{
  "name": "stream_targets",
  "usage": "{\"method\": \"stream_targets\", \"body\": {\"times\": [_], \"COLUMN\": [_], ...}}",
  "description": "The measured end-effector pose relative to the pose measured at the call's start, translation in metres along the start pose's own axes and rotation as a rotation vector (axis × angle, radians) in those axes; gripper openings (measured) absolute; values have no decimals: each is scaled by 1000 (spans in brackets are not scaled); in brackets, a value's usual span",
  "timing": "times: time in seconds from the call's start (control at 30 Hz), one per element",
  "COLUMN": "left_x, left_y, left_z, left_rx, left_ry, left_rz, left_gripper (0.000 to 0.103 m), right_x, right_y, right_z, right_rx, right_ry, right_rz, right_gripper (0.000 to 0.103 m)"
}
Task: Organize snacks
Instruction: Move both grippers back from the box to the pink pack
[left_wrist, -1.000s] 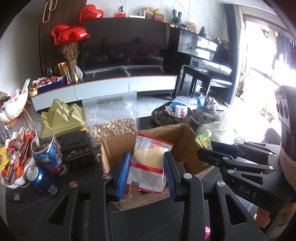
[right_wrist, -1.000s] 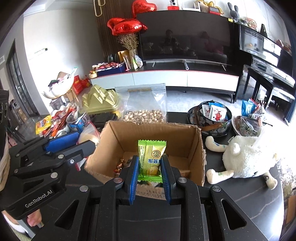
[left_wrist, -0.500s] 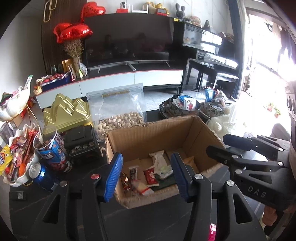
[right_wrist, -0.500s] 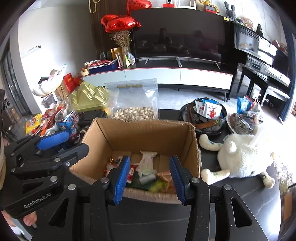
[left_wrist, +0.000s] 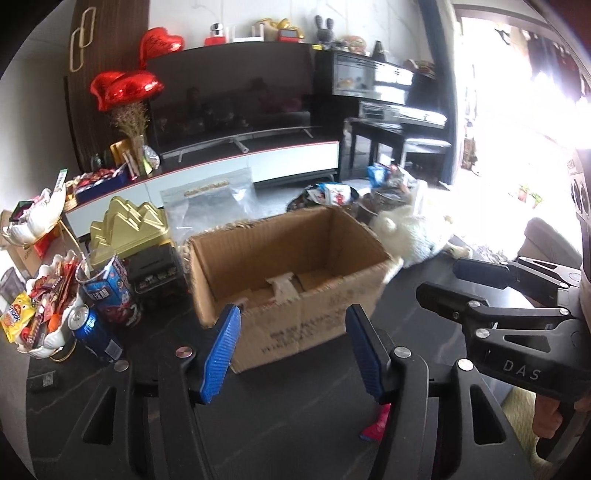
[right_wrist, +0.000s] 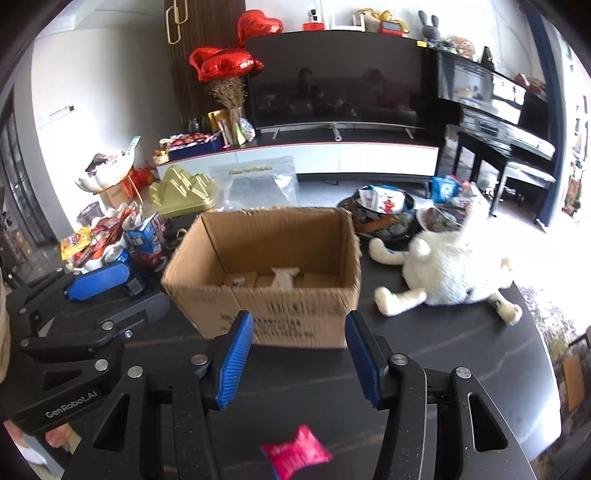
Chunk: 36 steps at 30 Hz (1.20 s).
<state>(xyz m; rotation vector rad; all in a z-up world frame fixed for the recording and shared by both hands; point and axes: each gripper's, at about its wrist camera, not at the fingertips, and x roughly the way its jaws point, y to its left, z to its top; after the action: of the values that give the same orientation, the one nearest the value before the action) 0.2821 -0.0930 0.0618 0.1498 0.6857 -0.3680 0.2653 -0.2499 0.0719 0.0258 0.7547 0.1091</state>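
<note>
Right gripper (right_wrist: 298, 354) gapes above pink snack packet (right_wrist: 295, 455).

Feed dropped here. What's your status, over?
Left gripper open, empty. Right gripper open, empty. Cardboard box ahead; pink snack packet loose on table.

Both fisheye cameras are sitting low over the dark table (right_wrist: 461, 354), each looking forward between its own blue-padded fingers at the open cardboard box (left_wrist: 288, 280) in mid-frame and the television (right_wrist: 332, 79) wall beyond. The left wrist view is looking from slightly left, catching the right gripper (left_wrist: 436, 280) at its right edge. The right wrist view is looking from slightly right, catching the left gripper (right_wrist: 110, 291) at its left edge. Both are sharing the box, the plush toy (right_wrist: 454, 269) and the pink packet (right_wrist: 295, 456) lying close below.
</note>
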Motion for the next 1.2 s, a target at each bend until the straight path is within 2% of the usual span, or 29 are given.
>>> {"method": "stream_targets", "body": {"times": [0.2, 0.47, 0.73, 1.0, 1.2], "left_x": [-8, 1, 21, 47, 67], "left_y": [-24, -52, -77, -96, -106], "left_z": [-21, -51, -76, -104, -115], "left_rx": [45, 125, 179, 214, 222], "left_ry": [18, 70, 143, 236, 289], "left_rz": [-37, -96, -172, -216, -268], "left_gripper": [59, 59, 59, 59, 59], "right_x": [-18, -22, -11, 8, 16], "right_y": [-8, -22, -39, -56, -63], "right_z": [-35, -77, -112, -146, -161], "right_rx": [11, 38, 73, 122, 143], "right_ry": [35, 100, 186, 279, 309], "right_rz": [-29, -66, -71, -78, -89], "right_gripper": [57, 61, 61, 61, 61]}}
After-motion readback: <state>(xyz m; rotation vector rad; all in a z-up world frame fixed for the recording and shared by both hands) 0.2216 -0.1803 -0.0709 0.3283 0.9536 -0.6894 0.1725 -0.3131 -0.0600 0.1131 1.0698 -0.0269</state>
